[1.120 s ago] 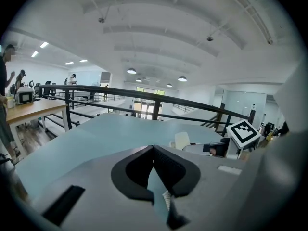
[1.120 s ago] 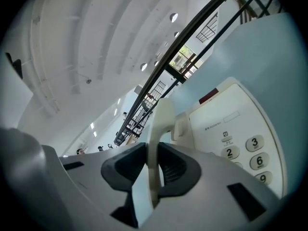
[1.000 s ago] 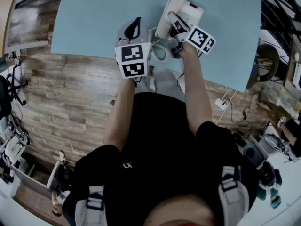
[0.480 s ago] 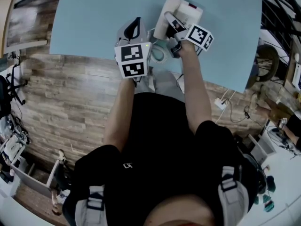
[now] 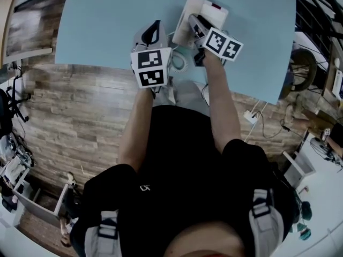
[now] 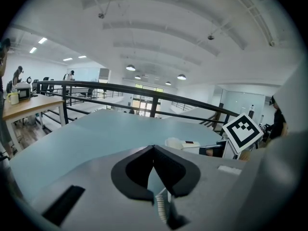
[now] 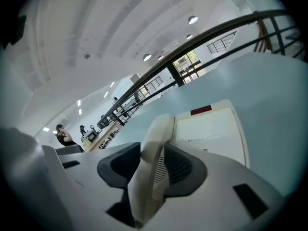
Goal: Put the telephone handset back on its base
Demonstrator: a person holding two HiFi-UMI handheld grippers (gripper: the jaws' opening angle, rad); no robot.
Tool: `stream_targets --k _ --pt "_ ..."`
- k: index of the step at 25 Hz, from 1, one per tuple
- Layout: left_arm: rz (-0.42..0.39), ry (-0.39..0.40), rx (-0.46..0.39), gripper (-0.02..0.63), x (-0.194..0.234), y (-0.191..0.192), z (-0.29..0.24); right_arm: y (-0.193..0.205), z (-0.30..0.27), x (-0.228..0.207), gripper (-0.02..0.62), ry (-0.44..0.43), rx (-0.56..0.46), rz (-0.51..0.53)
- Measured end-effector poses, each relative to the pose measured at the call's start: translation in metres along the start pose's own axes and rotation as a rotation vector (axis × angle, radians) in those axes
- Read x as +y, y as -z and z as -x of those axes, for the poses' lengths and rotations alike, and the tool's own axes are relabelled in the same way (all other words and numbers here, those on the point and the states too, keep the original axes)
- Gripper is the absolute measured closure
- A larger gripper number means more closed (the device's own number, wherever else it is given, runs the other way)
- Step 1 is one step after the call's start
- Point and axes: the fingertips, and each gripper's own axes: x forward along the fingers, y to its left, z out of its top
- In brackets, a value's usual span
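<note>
Though slim, cream curved handset (image 7: 147,177)

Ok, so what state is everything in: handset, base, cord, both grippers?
base: flat, bearing the handset.
handset: lying along the base's left side.
right gripper: jaws opening, handset between them.
left gripper: shut, jaw tips together.
cord: coiled, beside the left gripper.

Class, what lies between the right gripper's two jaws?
The handset, while the right gripper is opening around it; the right gripper view shows it.
</note>
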Motion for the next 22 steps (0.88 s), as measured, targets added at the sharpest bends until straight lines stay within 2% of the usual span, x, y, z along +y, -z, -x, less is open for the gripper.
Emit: stream_targets --k 1,3,6,14,17,19,22 --pt "-0.003 0.003 0.000 0.606 -0.002 0.000 0.000 -0.003 0.003 -0.001 0.454 0.031 -0.011 0.029" --pt "-0.013 0.010 -0.008 0.606 -0.005 -0.004 0.000 -0.017 0.015 0.000 0.526 0.096 -0.070 0.085" --pt "-0.025 0.011 -0.037 0.606 -0.006 -0.018 -0.001 -0.047 0.039 0.012 0.584 0.123 -0.184 0.181" --pt "-0.085 -0.002 -0.182 0.606 -0.015 -0.095 0.001 -0.144 0.112 0.052 0.598 0.167 -0.441 0.460" --pt "-0.125 0.009 -0.243 0.606 -0.027 -0.127 0.003 -0.175 0.145 0.075 0.598 0.247 -0.544 0.643" --pt "-0.144 0.005 -0.289 0.606 -0.026 -0.149 0.005 -0.187 0.153 0.089 0.598 0.278 -0.576 0.736" --pt "-0.159 0.005 -0.335 0.606 -0.031 -0.171 0.007 -0.199 0.157 0.097 0.601 0.244 -0.593 0.742"
